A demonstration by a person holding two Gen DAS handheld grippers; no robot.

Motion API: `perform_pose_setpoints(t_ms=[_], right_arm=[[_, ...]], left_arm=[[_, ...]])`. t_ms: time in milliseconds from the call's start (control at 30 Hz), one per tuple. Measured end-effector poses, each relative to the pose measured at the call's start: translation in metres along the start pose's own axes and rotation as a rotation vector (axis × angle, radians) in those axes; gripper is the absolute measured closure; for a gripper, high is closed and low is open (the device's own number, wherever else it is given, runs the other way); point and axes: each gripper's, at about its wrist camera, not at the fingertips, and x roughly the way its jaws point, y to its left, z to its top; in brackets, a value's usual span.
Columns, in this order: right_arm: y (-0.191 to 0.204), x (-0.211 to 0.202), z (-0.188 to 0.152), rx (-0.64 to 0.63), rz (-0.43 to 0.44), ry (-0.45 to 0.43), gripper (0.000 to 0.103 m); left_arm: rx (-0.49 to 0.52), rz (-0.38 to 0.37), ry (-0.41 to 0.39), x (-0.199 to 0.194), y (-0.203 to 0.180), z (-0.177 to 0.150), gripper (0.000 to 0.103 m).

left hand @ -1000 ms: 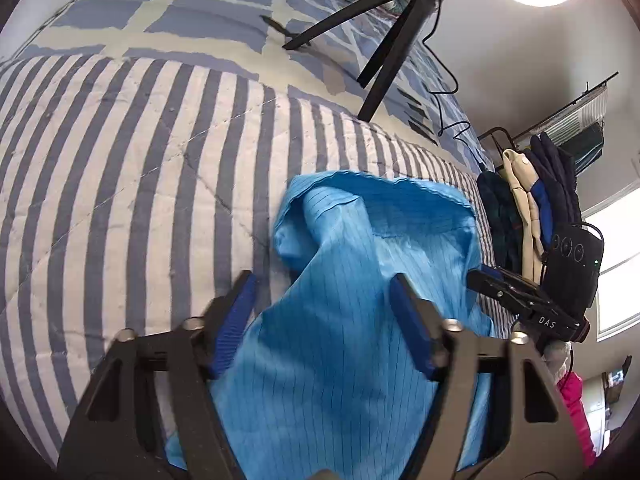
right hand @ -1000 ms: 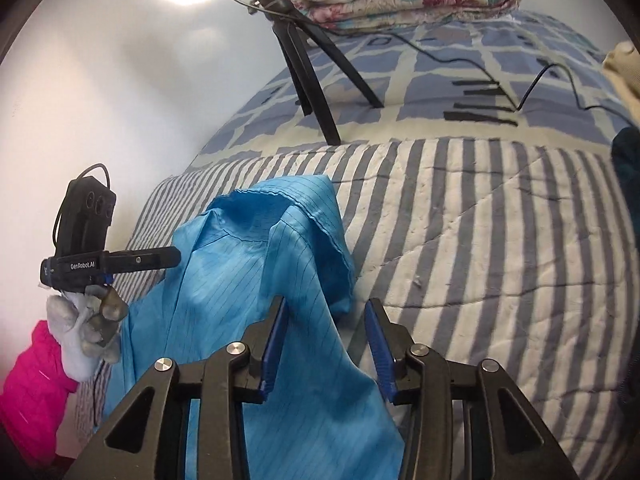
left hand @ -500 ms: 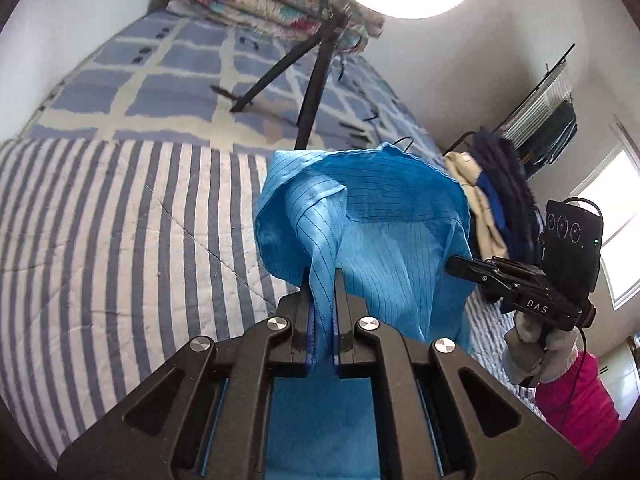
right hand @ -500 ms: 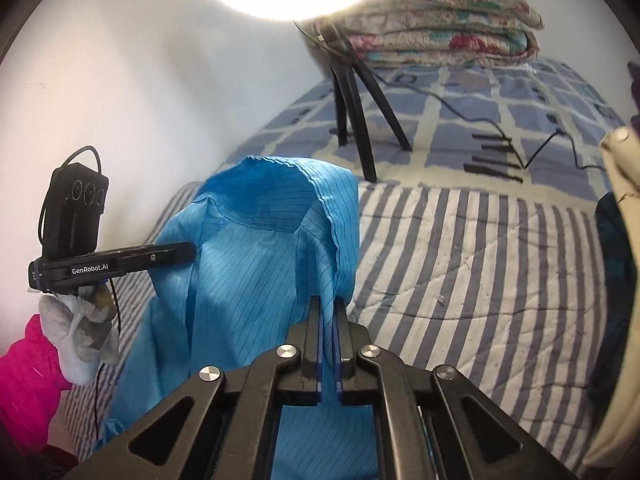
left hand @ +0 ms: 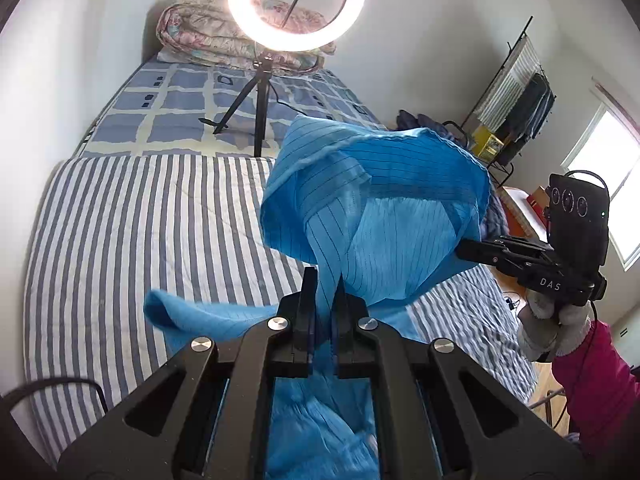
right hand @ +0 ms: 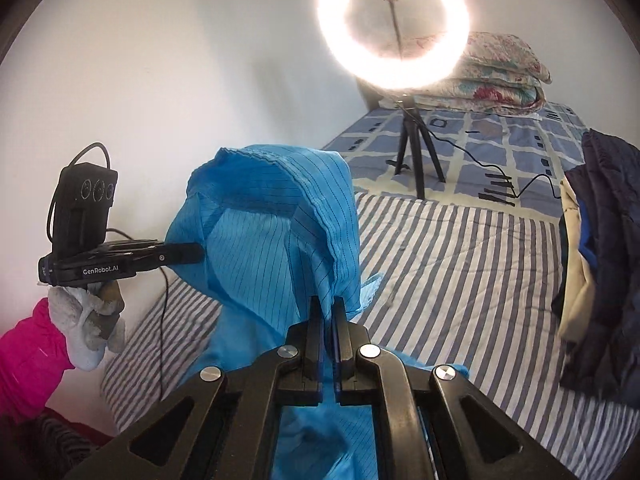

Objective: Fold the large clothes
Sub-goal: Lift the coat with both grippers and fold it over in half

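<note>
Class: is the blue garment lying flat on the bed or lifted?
Lifted: both grippers pinch the garment, which hangs above the bed.

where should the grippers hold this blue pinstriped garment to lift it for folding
Best at the top edge, one grip on each side of the hood-like opening, coming from above. That is how the blue pinstriped garment is held now: left gripper and right gripper are each shut on a bunched side, so the opening arches between them and the body hangs toward the striped quilt.

Blue pinstriped garment (left hand: 384, 216) hanging bunched above striped bed.
</note>
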Motion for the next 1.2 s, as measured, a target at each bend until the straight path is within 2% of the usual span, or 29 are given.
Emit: perform_pose_setpoints(t_ms=[200, 400, 533, 700, 833, 1000, 1033, 1067, 1133, 1200], right_arm=[[0.037, -0.047, -0.05, 0.005, 0.017, -0.002, 0.103], [0.078, -0.074, -0.116, -0.01, 0.031, 0.037, 0.103], [0.1, -0.076, -0.162, -0.02, 0.035, 0.082, 0.103], [0.107, -0.063, -0.213, 0.007, 0.017, 0.139, 0.103], [0.108, -0.056, -0.24, 0.0, -0.019, 0.169, 0.103], [0.116, -0.059, -0.261, -0.029, -0.05, 0.186, 0.102], [0.119, -0.06, -0.265, -0.036, -0.039, 0.198, 0.102], [0.123, -0.063, -0.269, -0.046, -0.022, 0.215, 0.097], [0.131, -0.07, -0.275, -0.089, -0.009, 0.237, 0.09], [0.137, -0.081, -0.281, -0.133, -0.011, 0.242, 0.073]], left_arm=[[0.03, -0.006, -0.002, -0.052, -0.036, -0.061, 0.1], [0.035, -0.015, 0.021, -0.081, -0.057, -0.132, 0.1], [0.023, -0.015, 0.069, -0.078, -0.059, -0.181, 0.1], [0.002, -0.002, 0.139, -0.065, -0.058, -0.232, 0.101], [0.006, 0.004, 0.176, -0.063, -0.057, -0.257, 0.1], [0.066, 0.035, 0.257, -0.069, -0.062, -0.274, 0.1], [0.068, 0.036, 0.263, -0.074, -0.06, -0.276, 0.092], [0.068, 0.027, 0.265, -0.081, -0.06, -0.279, 0.086], [0.056, 0.01, 0.245, -0.1, -0.057, -0.282, 0.064], [0.009, -0.019, 0.205, -0.122, -0.047, -0.282, 0.06]])
